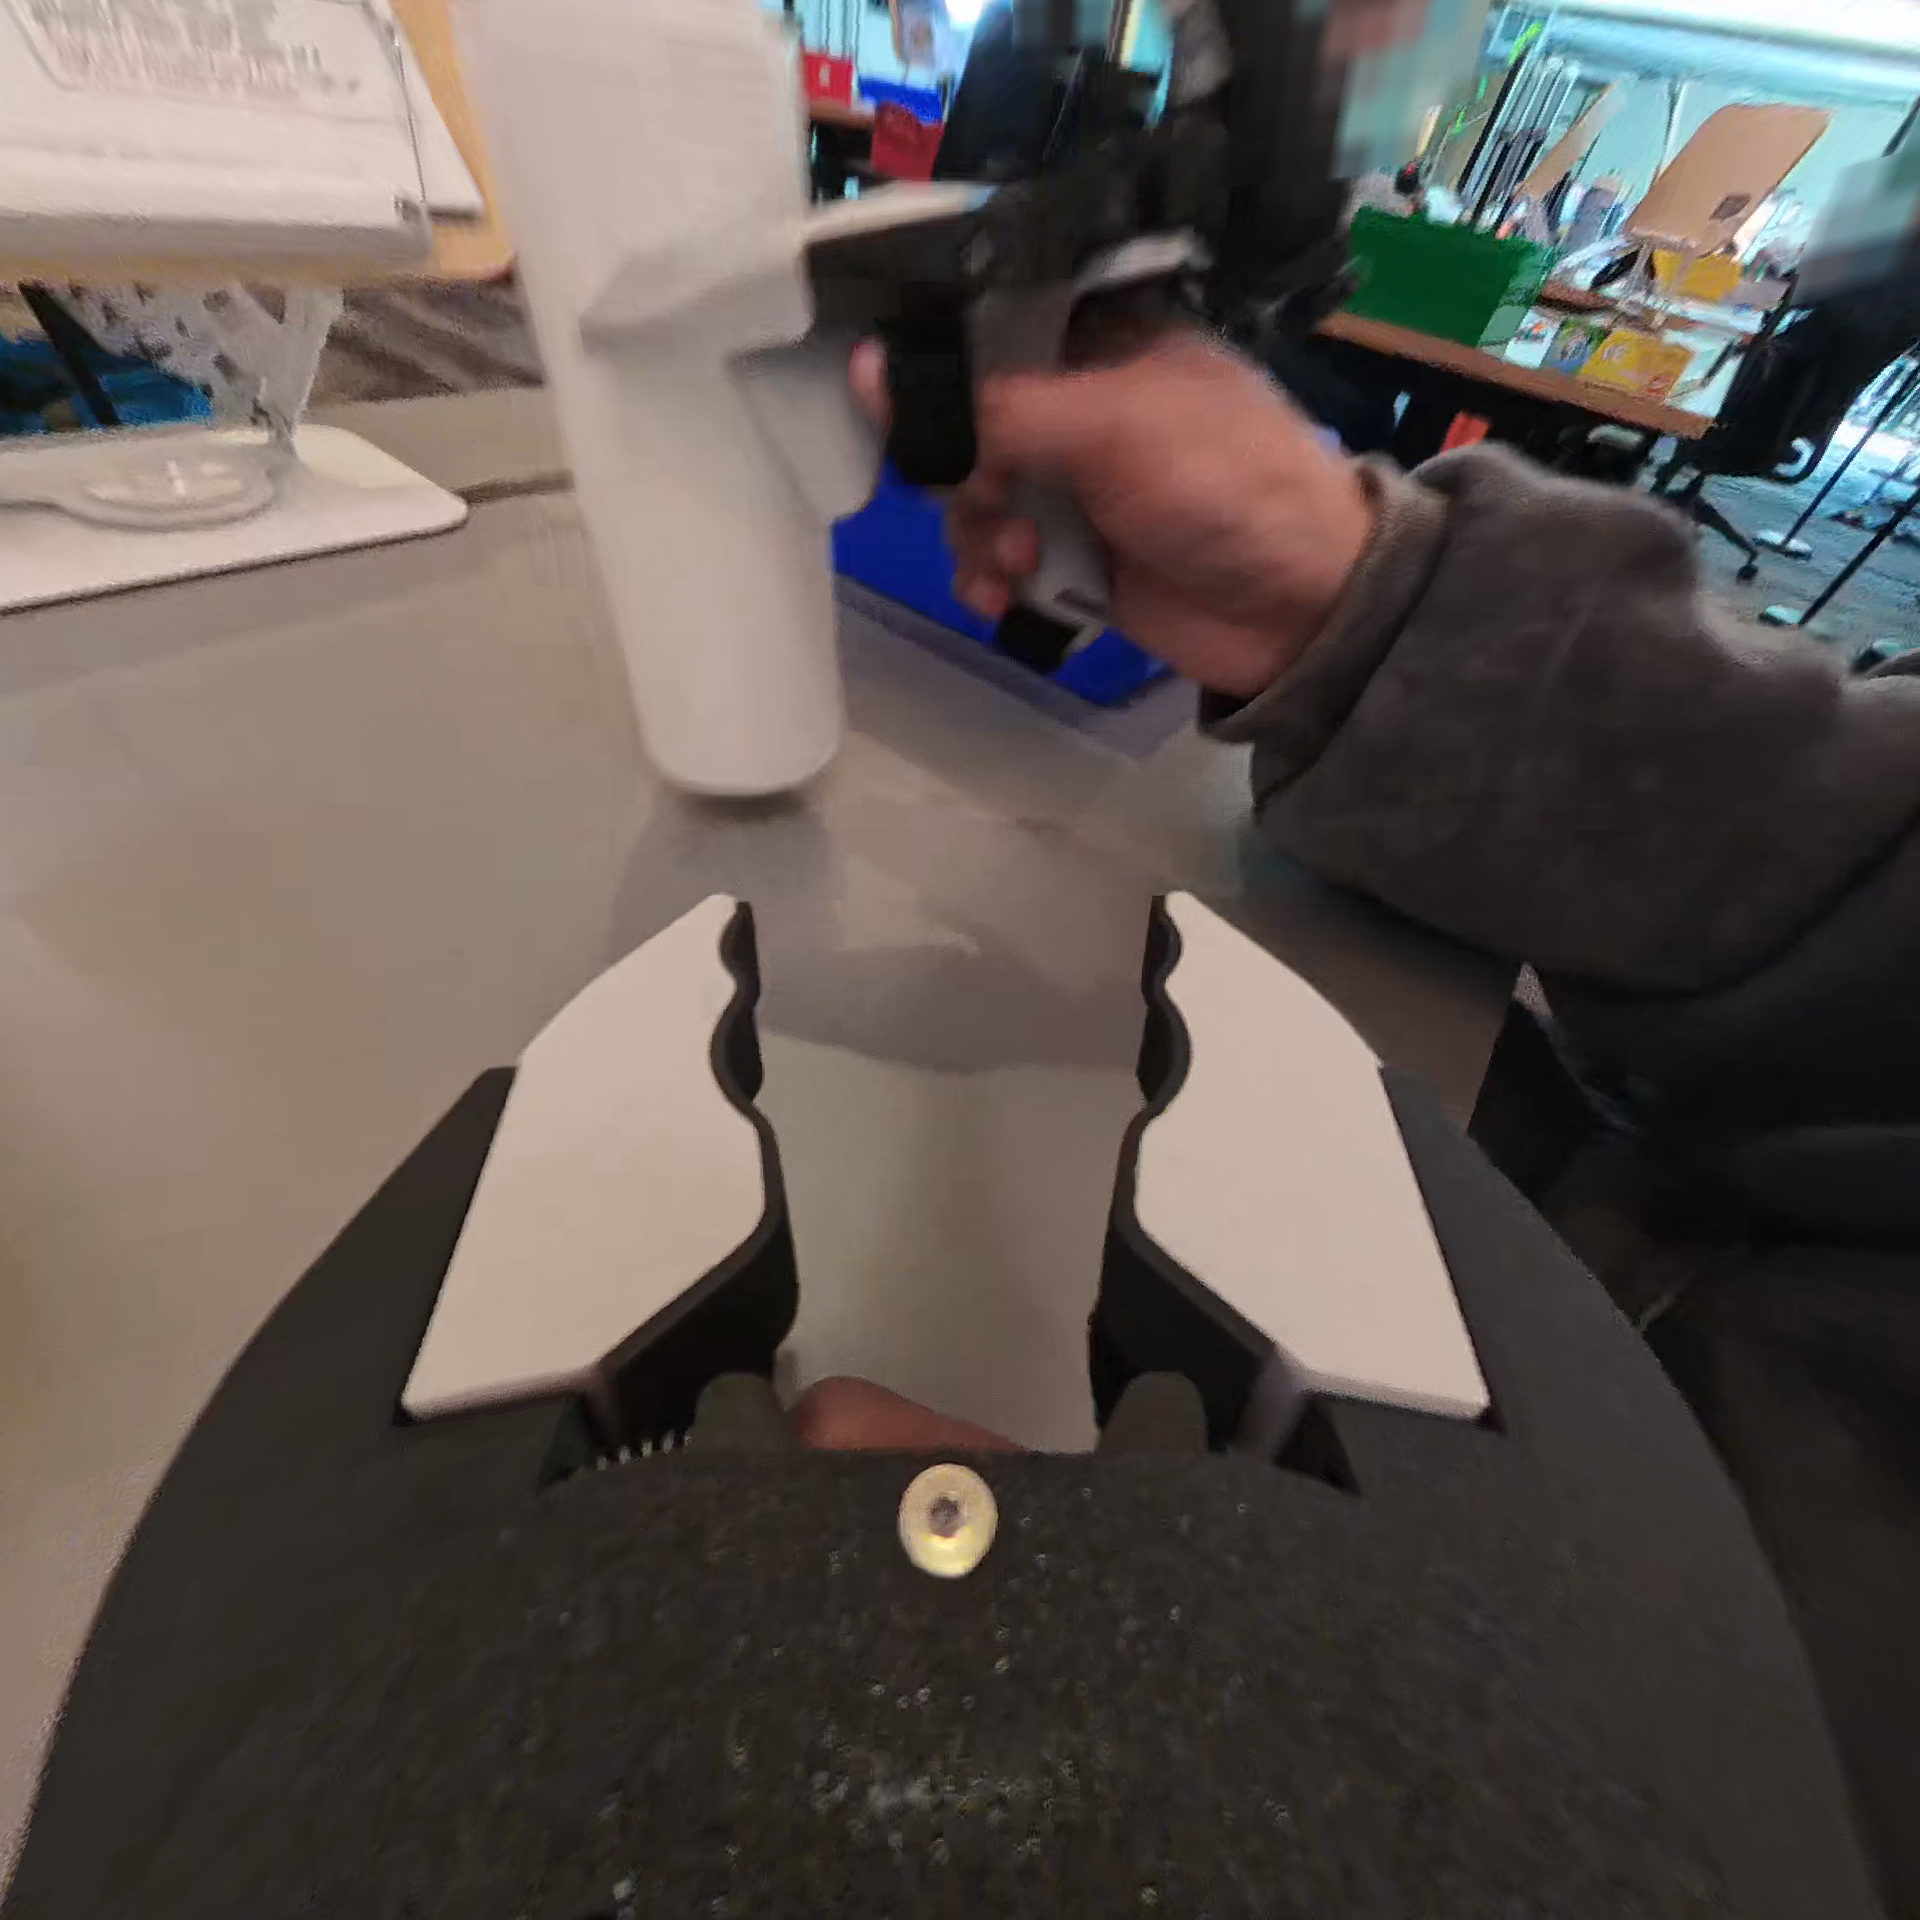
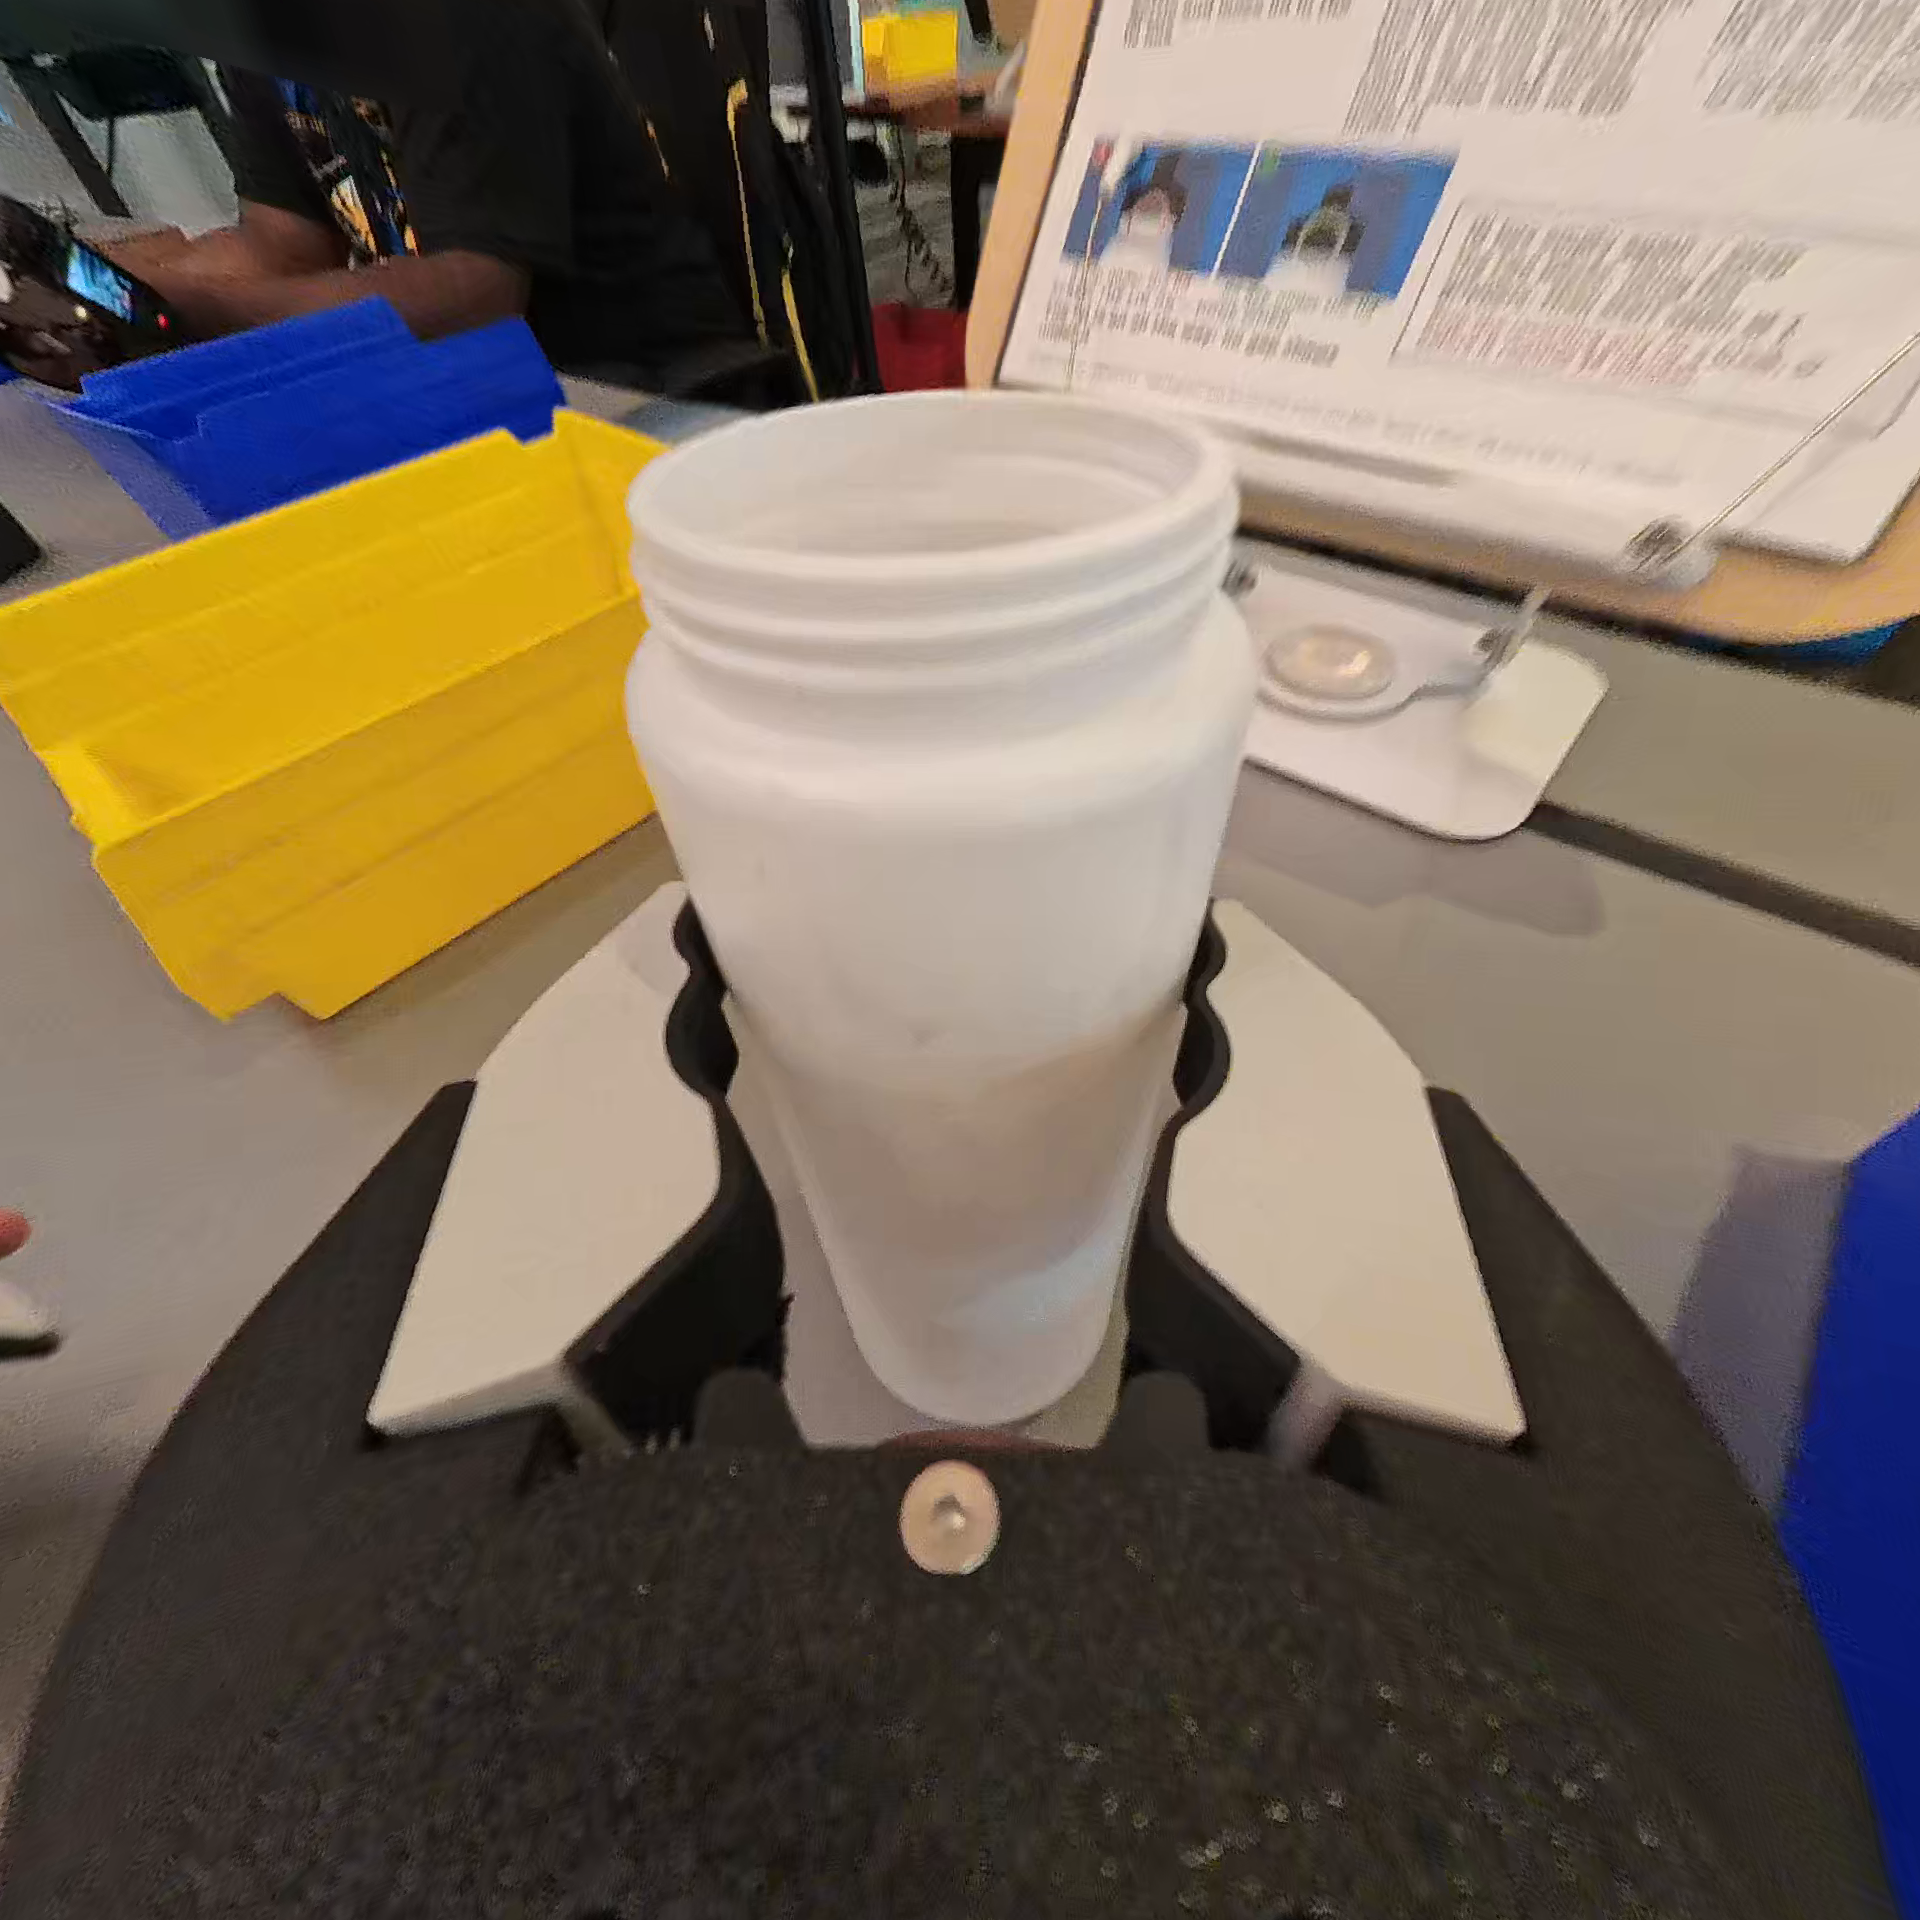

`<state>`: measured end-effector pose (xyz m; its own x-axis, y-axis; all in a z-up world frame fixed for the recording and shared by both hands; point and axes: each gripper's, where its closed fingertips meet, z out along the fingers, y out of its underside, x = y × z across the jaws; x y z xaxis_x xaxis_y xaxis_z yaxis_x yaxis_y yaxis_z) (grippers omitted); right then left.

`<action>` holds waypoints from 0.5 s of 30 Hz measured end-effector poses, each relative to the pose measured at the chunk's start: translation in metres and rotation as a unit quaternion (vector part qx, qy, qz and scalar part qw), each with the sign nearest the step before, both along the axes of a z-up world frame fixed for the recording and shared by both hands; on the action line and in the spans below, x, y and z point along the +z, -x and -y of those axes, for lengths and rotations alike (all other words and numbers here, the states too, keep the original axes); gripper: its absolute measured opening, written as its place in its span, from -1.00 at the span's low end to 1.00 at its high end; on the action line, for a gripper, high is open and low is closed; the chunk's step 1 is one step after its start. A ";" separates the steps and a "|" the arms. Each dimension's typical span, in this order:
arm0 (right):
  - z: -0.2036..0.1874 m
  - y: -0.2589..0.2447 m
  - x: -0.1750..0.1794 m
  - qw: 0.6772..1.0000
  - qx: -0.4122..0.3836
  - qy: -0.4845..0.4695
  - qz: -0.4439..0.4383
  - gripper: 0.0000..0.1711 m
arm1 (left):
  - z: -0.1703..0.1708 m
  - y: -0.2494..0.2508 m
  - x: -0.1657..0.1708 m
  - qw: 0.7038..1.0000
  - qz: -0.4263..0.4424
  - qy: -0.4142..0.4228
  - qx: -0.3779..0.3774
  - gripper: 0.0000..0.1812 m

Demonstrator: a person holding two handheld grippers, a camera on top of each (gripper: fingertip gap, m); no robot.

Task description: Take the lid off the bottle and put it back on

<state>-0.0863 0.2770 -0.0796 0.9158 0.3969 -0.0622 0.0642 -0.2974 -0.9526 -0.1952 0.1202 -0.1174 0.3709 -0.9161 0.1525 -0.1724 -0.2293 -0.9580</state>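
The right tongs [image 2: 940,997] grip the white bottle [image 2: 935,790] low on its body, lifted off the bench [image 1: 260,831] at 12 o'clock from the left tongs [image 1: 951,914], which gape empty. The lid is not in view. The bottle looks light, smooth, somewhat squeezable plastic; a hold below the threads seems safest.

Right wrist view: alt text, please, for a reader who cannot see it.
The right gripper clamps a white bottle whose threaded mouth is open, with no lid on it. Yellow bins and blue bins sit to its left on the grey table.
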 end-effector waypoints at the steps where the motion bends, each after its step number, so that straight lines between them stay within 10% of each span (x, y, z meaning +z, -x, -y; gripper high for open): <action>1: 0.006 -0.005 0.011 1.000 -0.004 -0.014 0.009 -0.01 | -0.004 0.002 0.000 1.000 -0.001 0.007 0.002 -0.18; 10: 0.105 -0.139 0.176 0.980 -0.137 -0.104 0.101 -0.01 | 0.007 -0.003 0.019 0.980 0.125 0.152 -0.023 -0.19; 15: 0.096 -0.229 0.154 0.965 -0.203 0.099 0.130 -0.01 | 0.021 -0.013 0.025 0.993 0.097 0.062 -0.018 -0.19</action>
<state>0.1431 0.1809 0.0745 0.9883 0.0049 0.1525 0.1325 -0.5228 -0.8421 -0.1820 0.0993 -0.0924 0.2913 -0.8974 0.3313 0.0028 -0.3456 -0.9384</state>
